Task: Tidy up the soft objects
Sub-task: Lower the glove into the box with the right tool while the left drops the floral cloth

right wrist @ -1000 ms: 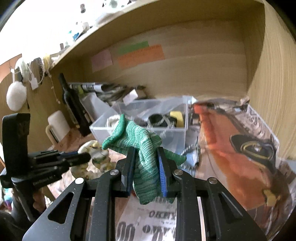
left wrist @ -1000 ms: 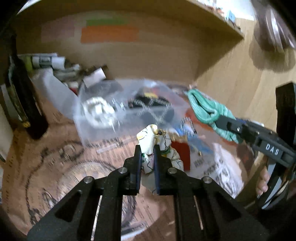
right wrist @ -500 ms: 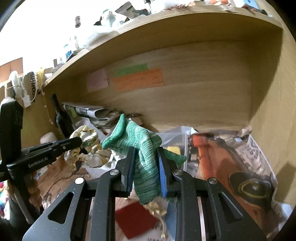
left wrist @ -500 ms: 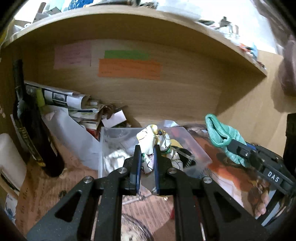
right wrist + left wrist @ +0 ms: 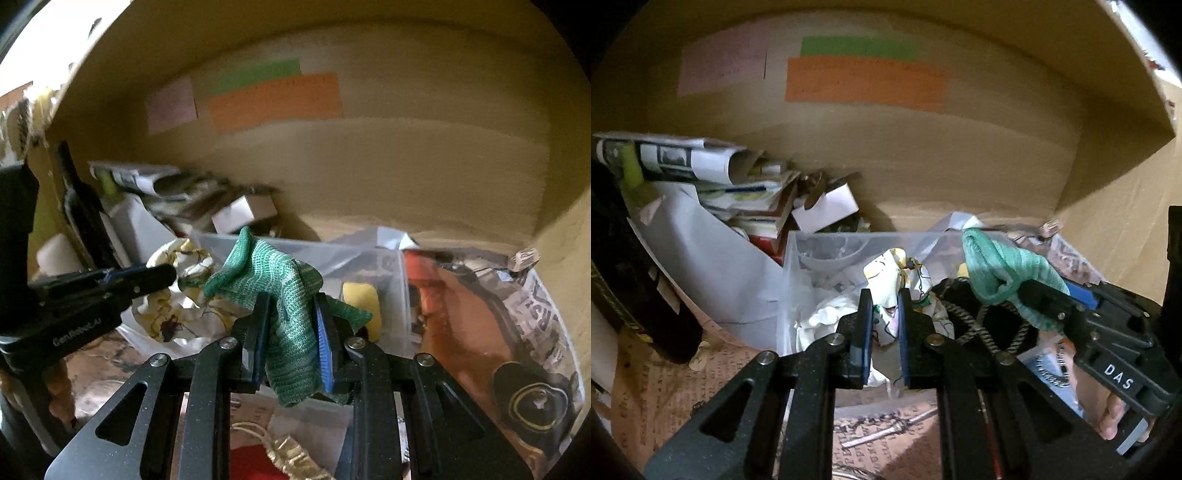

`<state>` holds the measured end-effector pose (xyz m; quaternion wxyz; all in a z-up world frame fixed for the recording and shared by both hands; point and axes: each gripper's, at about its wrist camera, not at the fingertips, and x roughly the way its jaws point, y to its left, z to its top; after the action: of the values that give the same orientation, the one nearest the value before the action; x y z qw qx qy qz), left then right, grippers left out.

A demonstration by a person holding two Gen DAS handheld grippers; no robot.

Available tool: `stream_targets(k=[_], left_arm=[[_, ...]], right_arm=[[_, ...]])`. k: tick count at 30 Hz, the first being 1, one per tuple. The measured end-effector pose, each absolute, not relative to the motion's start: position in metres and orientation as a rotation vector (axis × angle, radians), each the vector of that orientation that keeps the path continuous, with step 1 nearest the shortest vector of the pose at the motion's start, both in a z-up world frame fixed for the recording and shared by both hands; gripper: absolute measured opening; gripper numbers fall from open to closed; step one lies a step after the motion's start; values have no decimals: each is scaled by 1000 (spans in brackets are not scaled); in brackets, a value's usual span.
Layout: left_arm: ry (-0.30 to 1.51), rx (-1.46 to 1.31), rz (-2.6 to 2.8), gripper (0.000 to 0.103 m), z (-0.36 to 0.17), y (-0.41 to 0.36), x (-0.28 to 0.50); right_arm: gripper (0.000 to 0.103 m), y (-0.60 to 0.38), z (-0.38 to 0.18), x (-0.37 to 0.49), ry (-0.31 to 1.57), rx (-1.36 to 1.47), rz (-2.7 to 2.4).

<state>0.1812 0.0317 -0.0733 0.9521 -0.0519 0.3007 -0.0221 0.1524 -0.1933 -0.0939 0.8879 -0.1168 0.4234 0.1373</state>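
Note:
My left gripper [image 5: 882, 299] is shut on a white and yellow patterned cloth [image 5: 886, 273] and holds it over the near part of a clear plastic box [image 5: 798, 251]. The cloth also shows in the right wrist view [image 5: 173, 291]. My right gripper [image 5: 290, 306] is shut on a green knitted cloth [image 5: 280, 280] and holds it above the same box [image 5: 332, 254]. In the left wrist view the green cloth [image 5: 1001, 269] hangs at the box's right side, held by the right gripper [image 5: 1030, 299]. White fabric [image 5: 827, 317] and a black braided item [image 5: 979, 325] lie inside the box.
A wooden alcove wall [image 5: 923, 147] with coloured sticky notes [image 5: 864, 79] stands behind. A pile of rolled papers and books [image 5: 701, 166] and a dark bottle [image 5: 635, 288] are at the left. Printed paper [image 5: 480, 314] covers the surface. A yellow sponge [image 5: 360, 299] sits in the box.
Both grippers have moved forward and down toward the clear box, each still holding its cloth. The box now sits directly under the fingertips.

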Motion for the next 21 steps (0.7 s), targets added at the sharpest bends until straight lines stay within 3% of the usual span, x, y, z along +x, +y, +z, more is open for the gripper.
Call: stream_targets(k=[7, 9, 14, 21], left_arm=[[669, -116, -35, 13, -89, 38, 193], [675, -120, -36, 19, -90, 40, 195], [655, -109, -18, 45, -85, 39, 184], [614, -106, -24, 62, -70, 34, 164]], right_arm=[[21, -189, -120, 161, 964, -291, 278], [24, -189, -122, 161, 971, -300, 277], [46, -191, -117, 161, 973, -290, 275], [61, -189, -96, 152, 916, -288, 278]])
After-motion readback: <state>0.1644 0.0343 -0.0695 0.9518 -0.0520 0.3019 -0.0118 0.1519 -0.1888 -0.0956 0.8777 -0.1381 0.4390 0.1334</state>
